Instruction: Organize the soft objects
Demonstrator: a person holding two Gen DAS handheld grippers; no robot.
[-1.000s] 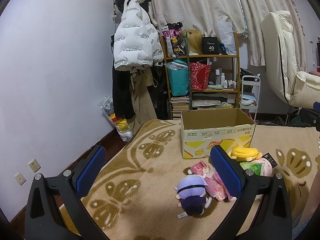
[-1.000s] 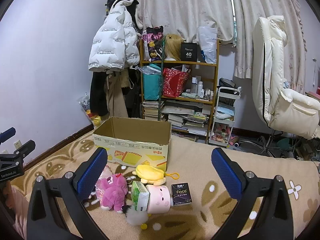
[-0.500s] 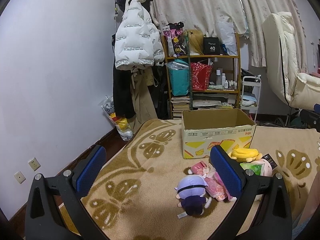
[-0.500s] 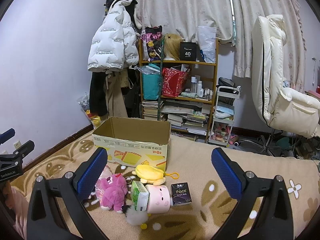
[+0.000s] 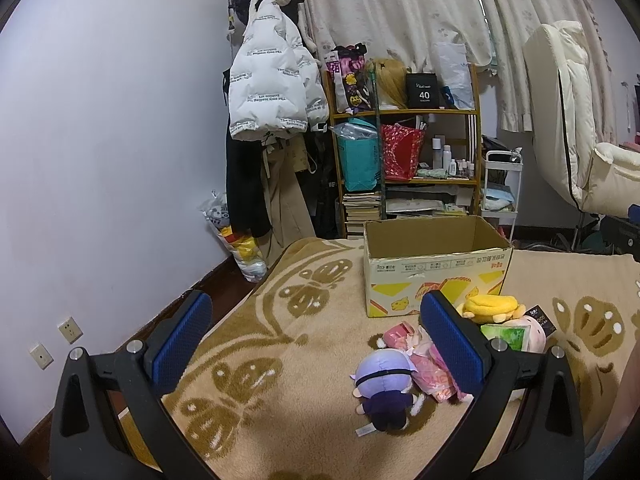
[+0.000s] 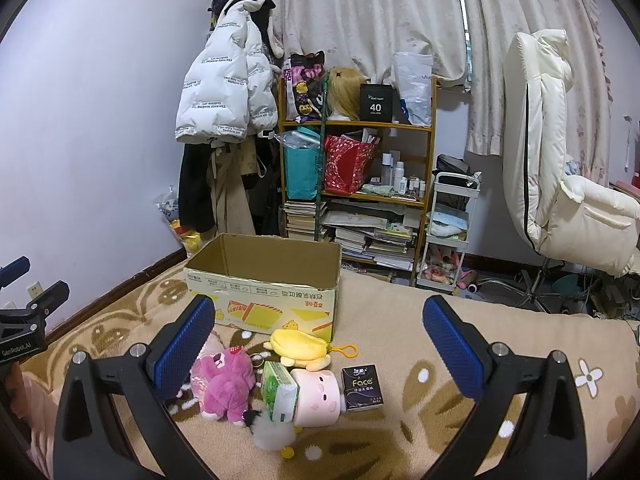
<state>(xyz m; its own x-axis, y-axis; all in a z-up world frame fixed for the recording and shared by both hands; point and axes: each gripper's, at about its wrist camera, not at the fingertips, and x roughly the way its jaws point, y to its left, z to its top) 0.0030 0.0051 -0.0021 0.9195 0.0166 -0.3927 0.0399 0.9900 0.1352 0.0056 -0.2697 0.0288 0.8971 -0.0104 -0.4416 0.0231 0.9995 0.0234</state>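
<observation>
While the left gripper (image 5: 316, 344) hangs with its blue ribbed pads spread wide and nothing between them, the left wrist view shows a purple-haired plush doll (image 5: 383, 388) lying on the blanket just inside the right-hand pad. A pink crinkly packet (image 5: 424, 364) touches the doll's far side, partly hidden by that pad. Beyond it lie a yellow plush (image 5: 490, 307) and a green tissue pack (image 5: 505, 335), near the front of an open cardboard box (image 5: 436, 268) printed in yellow. Everything rests on a fuzzy tan blanket (image 5: 280, 344) woven with brown butterflies. To the left stands a plain pale wall with a white puffer jacket (image 5: 272, 92) hanging on it; behind the box is a cluttered wooden shelf (image 5: 404, 152).

In the right wrist view, the right gripper (image 6: 318, 344) is likewise spread wide and grasps nothing. Between its pads, on the blanket, sits a shaggy magenta plush (image 6: 224, 384), touching the left-hand pad's tip. Beside it lie the green tissue pack (image 6: 278, 390), a smooth pink cylinder plush with a face (image 6: 318, 396) and a small black "Face" tissue pack (image 6: 362, 386). The yellow plush (image 6: 298, 346), with an orange clip loop, lies just in front of the cardboard box (image 6: 264, 280). A white fluffy pompom (image 6: 272, 434) lies nearest the camera. A cream padded chair (image 6: 560, 184) stands at the right before floral curtains (image 6: 380, 12).
</observation>
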